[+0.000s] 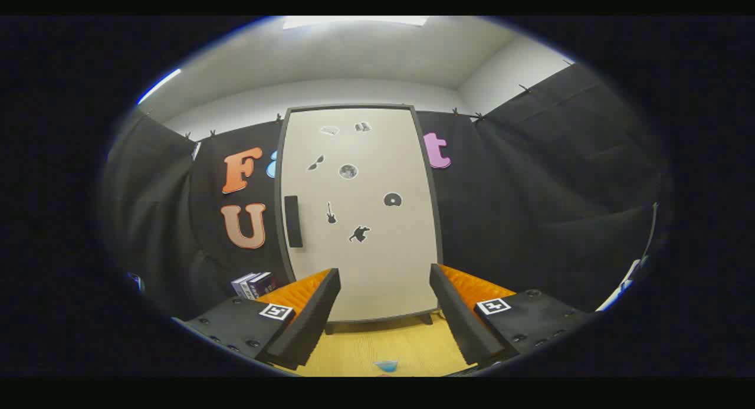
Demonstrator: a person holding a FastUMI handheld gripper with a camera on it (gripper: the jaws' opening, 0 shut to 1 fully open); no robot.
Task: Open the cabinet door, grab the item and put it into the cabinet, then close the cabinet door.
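Observation:
A tall white cabinet (360, 220) with a dark frame stands straight ahead on a wooden table (377, 347). Its door is shut and carries several small dark stickers. A black vertical handle (293, 221) sits on the door's left side. My gripper (384, 279) is open, its fingers spread wide with nothing between them, some way short of the door's lower part. A small blue item (387, 366) lies on the table between the fingers, close to me and partly cut off.
A few purple books (255, 284) stand left of the cabinet's base, just beyond the left finger. Black cloth walls close in the booth behind and to both sides. The cabinet rests on short dark feet (426, 318).

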